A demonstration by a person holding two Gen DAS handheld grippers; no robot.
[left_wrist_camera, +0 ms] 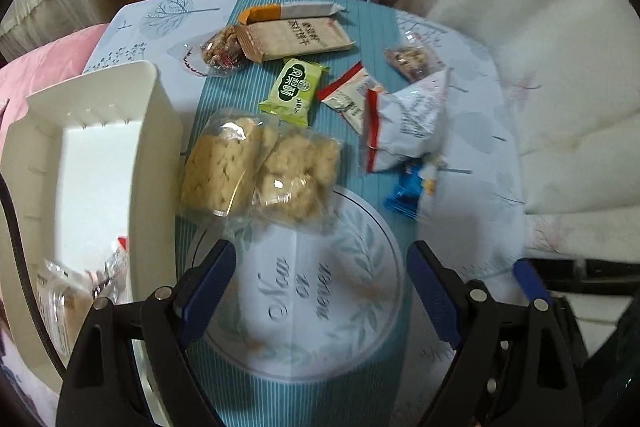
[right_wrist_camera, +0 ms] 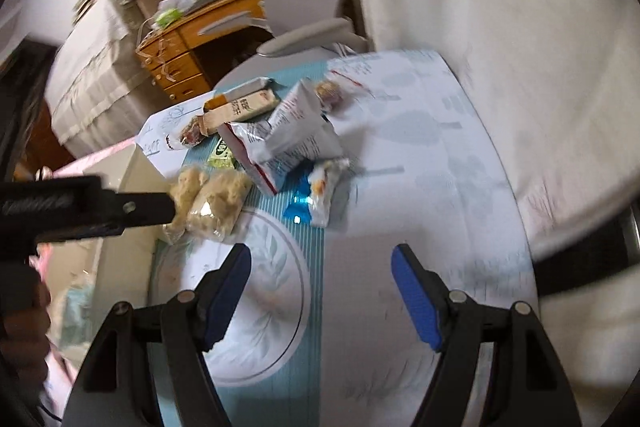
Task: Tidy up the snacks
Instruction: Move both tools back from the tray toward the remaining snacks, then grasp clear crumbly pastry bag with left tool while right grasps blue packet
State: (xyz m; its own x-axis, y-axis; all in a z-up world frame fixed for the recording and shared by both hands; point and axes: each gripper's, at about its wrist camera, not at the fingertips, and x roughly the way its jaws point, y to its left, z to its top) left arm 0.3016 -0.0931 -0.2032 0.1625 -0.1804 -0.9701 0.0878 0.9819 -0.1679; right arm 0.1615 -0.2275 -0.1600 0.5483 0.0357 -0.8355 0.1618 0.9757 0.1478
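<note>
Both the left gripper and right gripper hang apart and empty above the counter; snack packets lie mid-counter beside the white bin at its left edge, probably their destination.

Right tool: jaws apart, nothing between them, above the worktop
Snacks: white bag, pale biscuit packs, blue packet
Left tool: beside the biscuit packs
</note>
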